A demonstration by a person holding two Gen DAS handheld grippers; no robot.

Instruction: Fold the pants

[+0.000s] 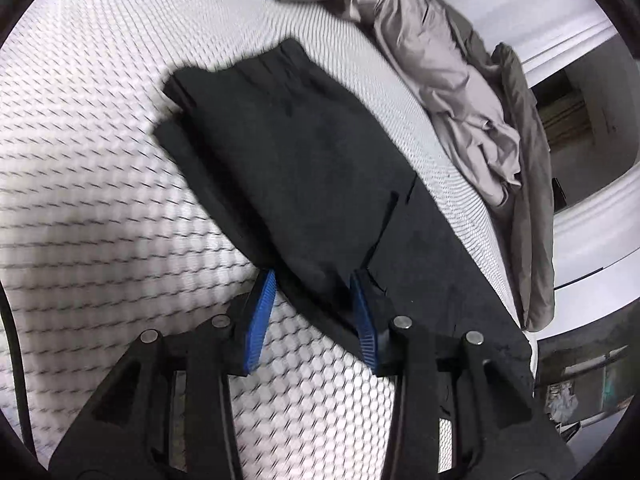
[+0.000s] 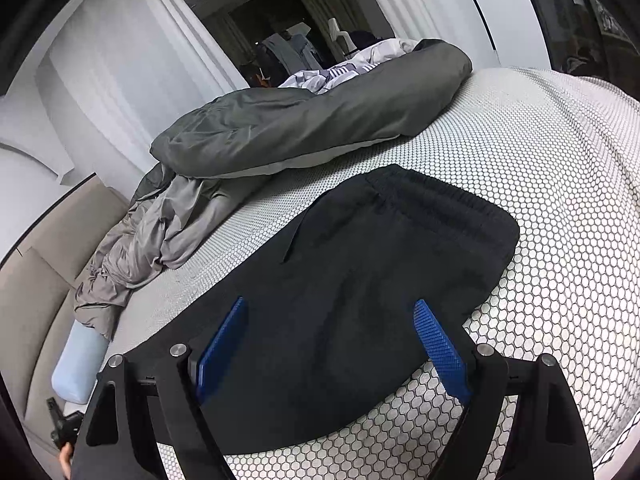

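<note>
Black pants (image 2: 384, 280) lie flat on a bed (image 2: 560, 184) covered in a honeycomb-print sheet, apparently folded lengthwise with 1 leg over the other, waistband at the far end; cross folds seem left to do. The left gripper (image 1: 312, 312) angles down over the near cloth, jaws partly apart, pinching nothing. The right gripper (image 2: 332, 352) hovers wide open above the seat, holding nothing. A grey duvet (image 2: 304, 128) is bunched along the far left.

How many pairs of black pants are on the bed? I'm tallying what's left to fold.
1. The black pants lie flat on the honeycomb-patterned bed cover, waistband at the far end. Others could be hidden in the grey bedding heaped beside them.
</note>
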